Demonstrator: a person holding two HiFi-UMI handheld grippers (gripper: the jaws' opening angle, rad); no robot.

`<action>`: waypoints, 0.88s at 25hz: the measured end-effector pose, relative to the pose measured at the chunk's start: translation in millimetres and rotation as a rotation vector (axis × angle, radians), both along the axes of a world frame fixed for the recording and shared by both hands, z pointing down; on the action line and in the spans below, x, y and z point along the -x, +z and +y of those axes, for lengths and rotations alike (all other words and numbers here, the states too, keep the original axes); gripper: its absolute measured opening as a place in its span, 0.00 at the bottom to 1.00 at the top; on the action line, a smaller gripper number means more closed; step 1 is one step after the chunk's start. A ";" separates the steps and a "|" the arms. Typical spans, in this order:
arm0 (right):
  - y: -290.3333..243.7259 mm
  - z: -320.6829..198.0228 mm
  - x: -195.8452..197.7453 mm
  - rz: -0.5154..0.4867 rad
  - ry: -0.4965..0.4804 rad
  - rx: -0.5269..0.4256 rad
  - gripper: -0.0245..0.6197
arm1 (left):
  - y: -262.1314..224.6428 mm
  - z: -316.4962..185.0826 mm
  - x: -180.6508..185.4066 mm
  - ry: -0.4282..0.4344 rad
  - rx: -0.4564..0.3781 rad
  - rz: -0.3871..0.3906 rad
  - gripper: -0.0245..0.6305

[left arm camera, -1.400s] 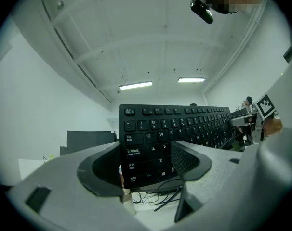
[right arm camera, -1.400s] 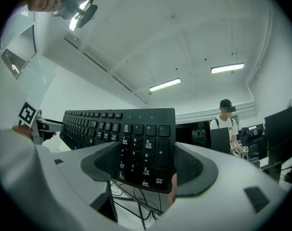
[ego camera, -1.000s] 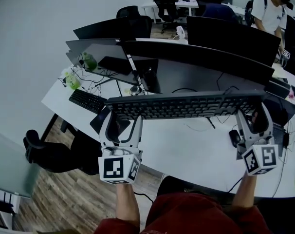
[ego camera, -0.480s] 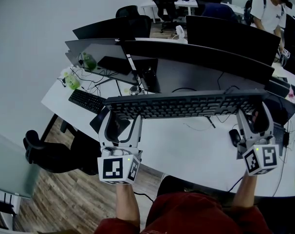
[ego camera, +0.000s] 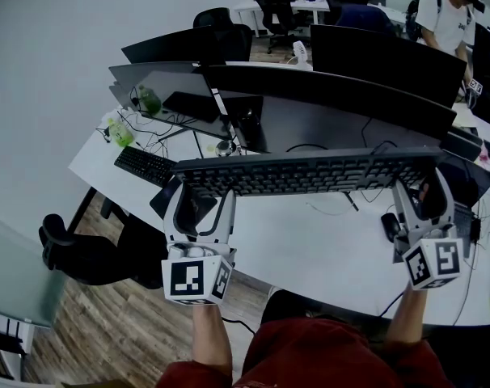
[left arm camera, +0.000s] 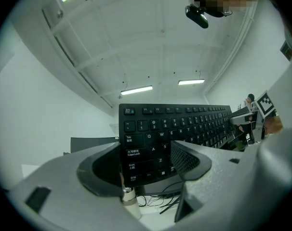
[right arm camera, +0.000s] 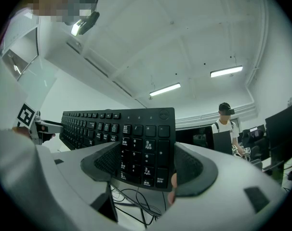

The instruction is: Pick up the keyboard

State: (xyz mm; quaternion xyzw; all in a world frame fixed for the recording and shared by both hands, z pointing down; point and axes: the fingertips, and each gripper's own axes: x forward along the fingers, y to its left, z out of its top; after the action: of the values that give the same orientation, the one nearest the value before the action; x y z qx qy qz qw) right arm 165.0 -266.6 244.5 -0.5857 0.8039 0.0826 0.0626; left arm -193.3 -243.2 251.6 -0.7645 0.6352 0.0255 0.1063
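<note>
Keyboard (ego camera: 306,174): black, held level above the white desk (ego camera: 310,241), clear of it.
Left gripper (ego camera: 202,194): jaws clamped on the keyboard's left end.
Right gripper (ego camera: 421,186): jaws clamped on its right end.

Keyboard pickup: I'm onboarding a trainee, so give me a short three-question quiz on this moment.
1. True or false: the keyboard is held clear of the desk.
2. Which part of the keyboard do the right gripper fingers clamp? A: the Esc-key end. B: the number-pad end. C: the middle.
3. What is the left gripper shut on?

Key: 1 true; 2 B; 3 the keyboard.
</note>
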 end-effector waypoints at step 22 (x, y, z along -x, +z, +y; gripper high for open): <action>-1.6 5.8 4.4 0.005 0.002 0.002 0.57 | 0.3 5.8 4.0 -0.001 0.000 0.009 0.51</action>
State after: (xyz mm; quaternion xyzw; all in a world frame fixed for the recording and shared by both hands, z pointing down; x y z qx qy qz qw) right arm 160.6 -260.8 242.9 -0.5864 0.8035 0.0833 0.0597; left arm -197.3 -237.4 251.9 -0.7641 0.6361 0.0287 0.1034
